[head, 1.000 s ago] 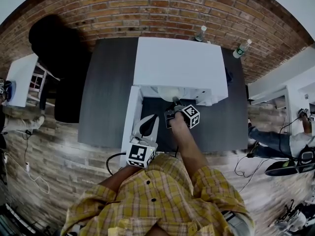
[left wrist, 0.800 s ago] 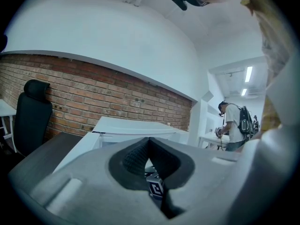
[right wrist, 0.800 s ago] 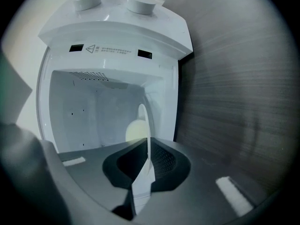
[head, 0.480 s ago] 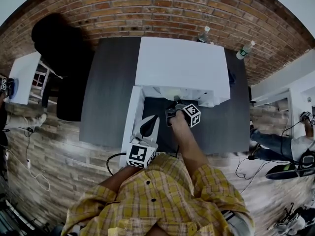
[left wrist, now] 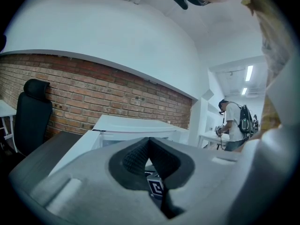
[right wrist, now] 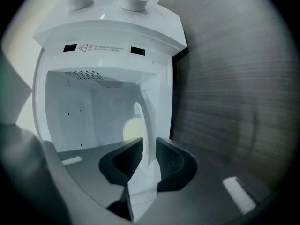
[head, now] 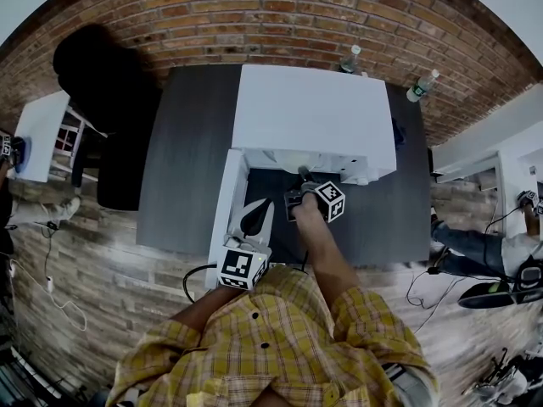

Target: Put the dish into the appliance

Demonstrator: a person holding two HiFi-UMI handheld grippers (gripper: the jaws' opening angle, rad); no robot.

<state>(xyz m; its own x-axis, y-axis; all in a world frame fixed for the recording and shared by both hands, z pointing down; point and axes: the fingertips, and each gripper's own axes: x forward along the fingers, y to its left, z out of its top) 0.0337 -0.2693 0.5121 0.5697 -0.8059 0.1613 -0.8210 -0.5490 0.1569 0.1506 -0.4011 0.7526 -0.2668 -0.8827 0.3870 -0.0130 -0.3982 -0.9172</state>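
A white microwave (head: 314, 113) stands on the dark table (head: 182, 168), its door (head: 222, 210) swung open to the left. My right gripper (head: 302, 176) reaches into the cavity mouth. In the right gripper view the right gripper (right wrist: 149, 146) is shut on the rim of a white dish (right wrist: 139, 121), seen edge-on inside the white cavity (right wrist: 84, 111), with something pale yellow on it. My left gripper (head: 257, 209) hovers by the open door, in front of the microwave (left wrist: 136, 125). In its own view the left gripper (left wrist: 149, 142) is shut with nothing in it.
Two bottles (head: 348, 58) (head: 422, 83) stand at the table's back edge by the brick wall. A black chair (head: 97, 91) is at the far left. Another person (left wrist: 232, 125) stands at a white desk off to the right.
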